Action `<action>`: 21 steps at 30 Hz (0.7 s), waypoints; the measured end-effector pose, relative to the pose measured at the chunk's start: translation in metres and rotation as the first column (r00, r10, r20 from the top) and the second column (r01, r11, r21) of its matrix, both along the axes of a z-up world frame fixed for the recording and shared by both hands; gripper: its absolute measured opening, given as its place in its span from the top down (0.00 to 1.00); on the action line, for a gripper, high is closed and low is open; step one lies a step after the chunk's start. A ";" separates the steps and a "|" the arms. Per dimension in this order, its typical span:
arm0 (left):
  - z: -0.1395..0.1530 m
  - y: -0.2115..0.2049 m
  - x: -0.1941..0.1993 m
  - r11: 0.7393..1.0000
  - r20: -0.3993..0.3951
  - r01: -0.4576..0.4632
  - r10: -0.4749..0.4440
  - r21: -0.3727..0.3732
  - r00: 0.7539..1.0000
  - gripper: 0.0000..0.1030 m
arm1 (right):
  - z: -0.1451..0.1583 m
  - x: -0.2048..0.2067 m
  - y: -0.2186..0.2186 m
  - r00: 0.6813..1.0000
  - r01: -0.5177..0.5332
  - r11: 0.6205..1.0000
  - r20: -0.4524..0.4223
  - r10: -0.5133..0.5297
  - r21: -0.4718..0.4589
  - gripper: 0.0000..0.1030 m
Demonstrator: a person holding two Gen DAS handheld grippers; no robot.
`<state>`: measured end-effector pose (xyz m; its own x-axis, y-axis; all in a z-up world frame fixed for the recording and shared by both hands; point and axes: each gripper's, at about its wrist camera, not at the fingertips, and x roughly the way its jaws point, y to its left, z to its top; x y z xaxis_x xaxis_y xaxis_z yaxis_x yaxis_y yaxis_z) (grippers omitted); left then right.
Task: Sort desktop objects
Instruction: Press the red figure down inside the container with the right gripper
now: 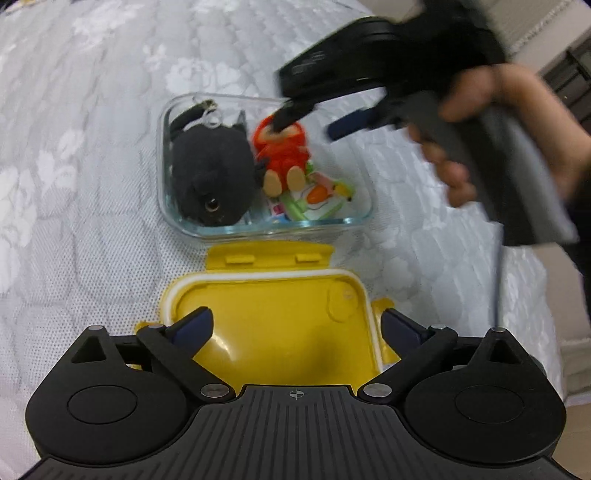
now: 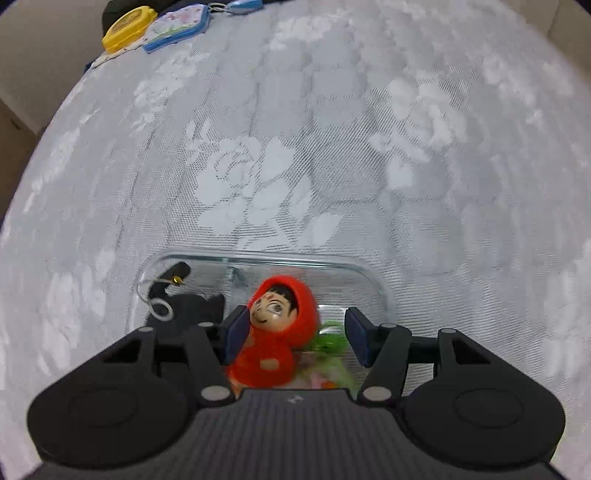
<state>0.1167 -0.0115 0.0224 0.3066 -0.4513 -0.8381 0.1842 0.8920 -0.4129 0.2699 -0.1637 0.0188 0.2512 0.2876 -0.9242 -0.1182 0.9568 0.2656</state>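
A clear glass container (image 1: pixel 360 218) sits on the lace cloth. It holds a black plush toy (image 1: pixel 210 173), a red hooded doll (image 1: pixel 284 151) and small colourful trinkets (image 1: pixel 317 195). A yellow lid (image 1: pixel 273 325) lies upside down just in front of the container. My left gripper (image 1: pixel 295 328) is open above the lid. My right gripper (image 2: pixel 291 336) is open over the container (image 2: pixel 369 273); its left finger touches the doll (image 2: pixel 277 332), and its right finger is apart from it. The black plush (image 2: pixel 192 310) is partly hidden by the gripper.
A yellow case (image 2: pixel 125 27) and a blue-edged floral pouch (image 2: pixel 177 27) with a key ring lie at the far left edge of the table. The lace cloth (image 2: pixel 332 147) covers the whole surface. The table edge drops off on the right in the left wrist view.
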 end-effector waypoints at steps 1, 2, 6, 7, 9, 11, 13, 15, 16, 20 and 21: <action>0.002 0.002 -0.002 1.000 0.009 -0.001 0.001 -0.005 1.000 0.02 | -0.004 0.006 0.004 1.000 -0.004 1.000 -0.011 0.004 -0.010 0.53; 0.003 0.004 -0.003 1.000 0.017 -0.007 0.007 -0.008 1.000 0.02 | -0.009 0.011 0.008 1.000 -0.009 1.000 -0.022 0.009 -0.020 0.61; 0.007 0.010 -0.005 0.999 0.036 -0.038 0.039 -0.013 0.999 0.02 | 0.012 -0.004 0.003 1.000 0.009 1.000 0.005 -0.009 0.005 1.00; 0.008 0.010 -0.005 0.999 0.039 -0.044 0.044 -0.013 0.998 0.02 | 0.019 -0.009 0.001 1.000 0.010 1.000 0.015 -0.010 0.010 0.99; 0.009 0.011 -0.006 0.999 0.044 -0.050 0.051 -0.013 0.998 0.02 | 0.031 -0.019 -0.002 0.999 0.020 1.000 0.034 -0.021 0.022 0.99; 0.011 0.010 -0.007 0.999 0.054 -0.050 0.050 -0.011 0.997 0.02 | 0.043 -0.030 -0.006 0.998 0.040 0.999 0.050 -0.042 0.035 0.97; 0.012 0.010 -0.009 0.999 0.063 -0.047 0.048 -0.009 0.997 0.02 | 0.046 -0.034 -0.007 0.997 0.054 0.998 0.048 -0.056 0.039 0.87; 0.012 0.009 -0.010 0.999 0.068 -0.043 0.043 -0.009 0.997 0.02 | 0.038 -0.029 -0.005 0.998 0.061 0.998 0.022 -0.062 0.030 0.74; 0.013 0.008 -0.010 0.999 0.069 -0.040 0.041 -0.008 0.997 0.02 | 0.035 -0.027 -0.004 0.998 0.064 0.998 0.010 -0.064 0.026 0.63; 0.013 0.007 -0.010 0.999 0.073 -0.036 0.037 -0.003 0.997 0.02 | 0.020 -0.018 -0.001 0.996 0.077 0.997 -0.041 -0.077 0.008 0.54; 0.012 0.007 -0.010 0.999 0.072 -0.037 0.037 -0.002 0.997 0.02 | 0.016 -0.016 0.000 0.995 0.080 0.997 -0.053 -0.080 0.003 0.53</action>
